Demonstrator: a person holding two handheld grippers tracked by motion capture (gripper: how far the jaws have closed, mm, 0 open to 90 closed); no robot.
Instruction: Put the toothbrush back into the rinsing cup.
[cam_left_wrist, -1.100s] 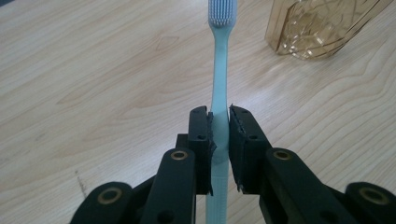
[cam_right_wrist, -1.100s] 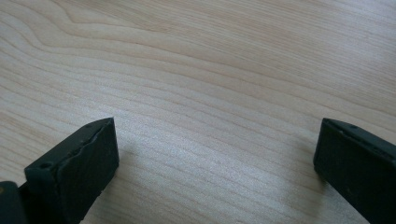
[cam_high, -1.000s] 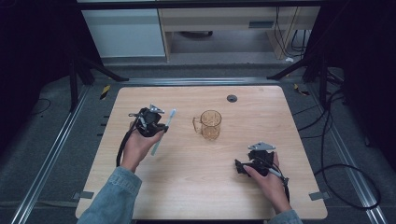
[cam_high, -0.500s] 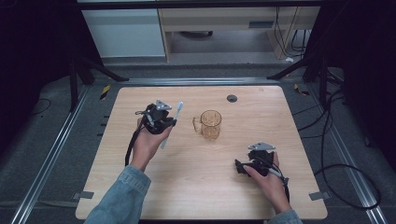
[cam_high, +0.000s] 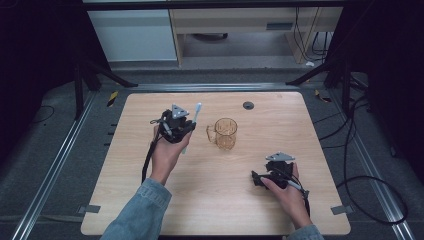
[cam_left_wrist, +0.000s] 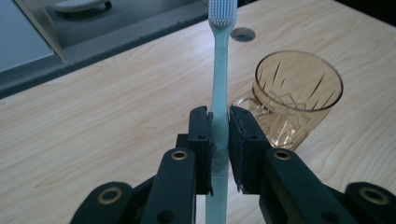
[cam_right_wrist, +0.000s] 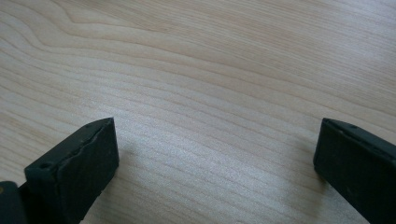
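Left claw clamped on toothbrush mid-handle, bristles up and clear of the tabletop, likely for dropping into the amber glass mug just right of it. Right claw wide open, empty, resting low.

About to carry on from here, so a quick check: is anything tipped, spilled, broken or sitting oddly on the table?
Nothing stands out. The amber glass mug stands upright and looks empty, with no spill on the wooden table. The left gripper holds the toothbrush squarely, bristles away from it. The right gripper rests open on bare wood.
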